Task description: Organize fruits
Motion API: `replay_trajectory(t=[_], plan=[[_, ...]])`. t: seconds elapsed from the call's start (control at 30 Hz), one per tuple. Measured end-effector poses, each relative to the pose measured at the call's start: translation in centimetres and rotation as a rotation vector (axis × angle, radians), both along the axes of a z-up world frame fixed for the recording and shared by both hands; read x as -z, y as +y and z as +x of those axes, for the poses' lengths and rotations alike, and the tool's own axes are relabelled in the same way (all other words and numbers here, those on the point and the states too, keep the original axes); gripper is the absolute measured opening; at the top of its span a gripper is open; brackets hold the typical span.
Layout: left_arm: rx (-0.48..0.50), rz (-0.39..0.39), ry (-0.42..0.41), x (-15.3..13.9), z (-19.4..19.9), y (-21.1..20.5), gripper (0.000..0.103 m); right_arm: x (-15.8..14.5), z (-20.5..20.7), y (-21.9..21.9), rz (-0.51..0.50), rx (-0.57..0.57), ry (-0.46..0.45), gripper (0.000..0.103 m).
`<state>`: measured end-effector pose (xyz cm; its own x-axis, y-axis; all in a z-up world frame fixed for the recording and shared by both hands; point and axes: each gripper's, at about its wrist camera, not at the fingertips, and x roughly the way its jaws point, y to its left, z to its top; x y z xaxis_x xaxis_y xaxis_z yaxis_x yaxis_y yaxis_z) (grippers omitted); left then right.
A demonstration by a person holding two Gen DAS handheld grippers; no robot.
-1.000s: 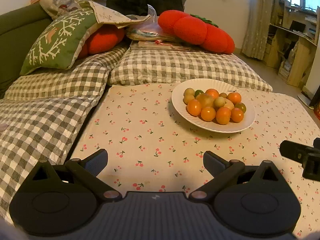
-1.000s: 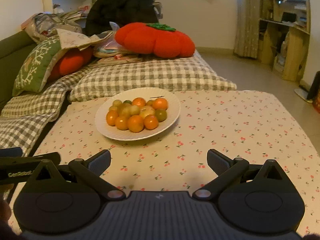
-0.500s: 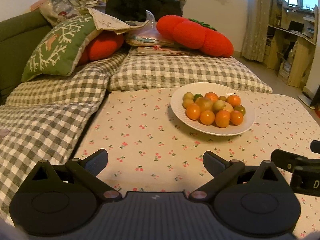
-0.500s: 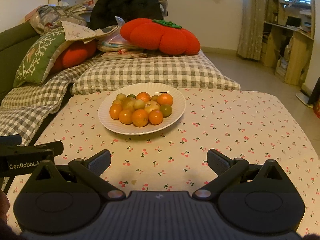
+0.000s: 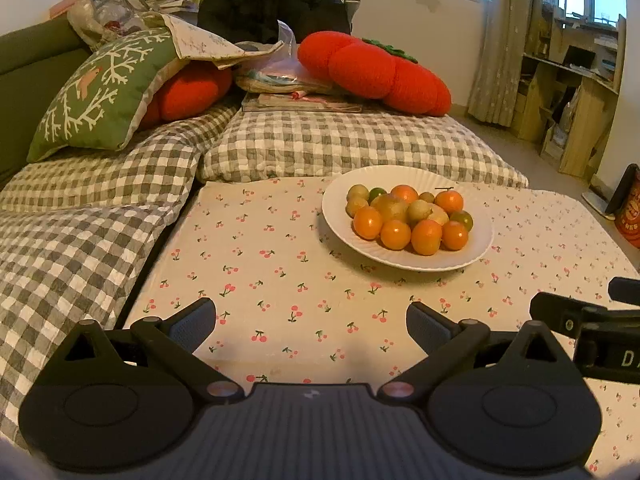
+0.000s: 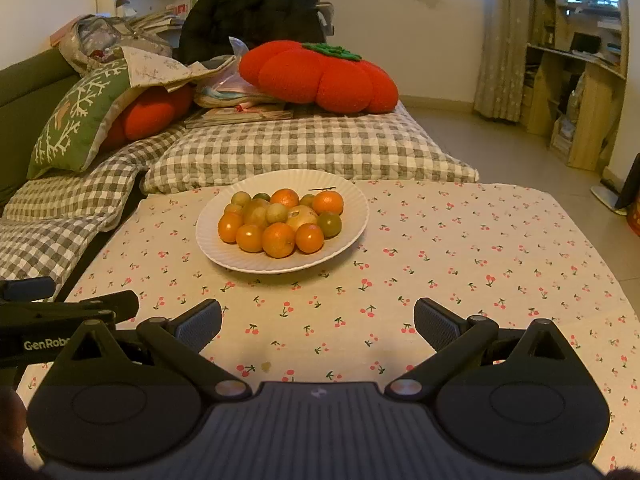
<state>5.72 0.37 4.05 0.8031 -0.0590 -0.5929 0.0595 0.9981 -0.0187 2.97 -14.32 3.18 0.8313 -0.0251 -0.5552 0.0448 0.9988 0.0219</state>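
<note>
Tabletop covered by a cream cloth printed with small red cherries. A white ribbed plate rests directly on it, left of centre in the right wrist view, holding a heap of orange and greenish fruits.

White lettering "GenRob", cut off by a finger linkage, on the black body of the left gripper at the lower left of the right wrist view. A white "D", cut off at the frame edge, on the black body of the right gripper at the lower right of the left wrist view. Print on the orange tin at the right edge too blurred to read.
</note>
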Motion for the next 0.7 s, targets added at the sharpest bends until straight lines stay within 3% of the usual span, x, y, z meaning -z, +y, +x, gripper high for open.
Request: replay_trajectory(t=[0.7], plan=[[0.029, 0.001, 0.003, 0.11, -0.23, -0.50, 0.097, -0.05, -0.29, 0.58, -0.012, -0.019, -0.022, 0.103]])
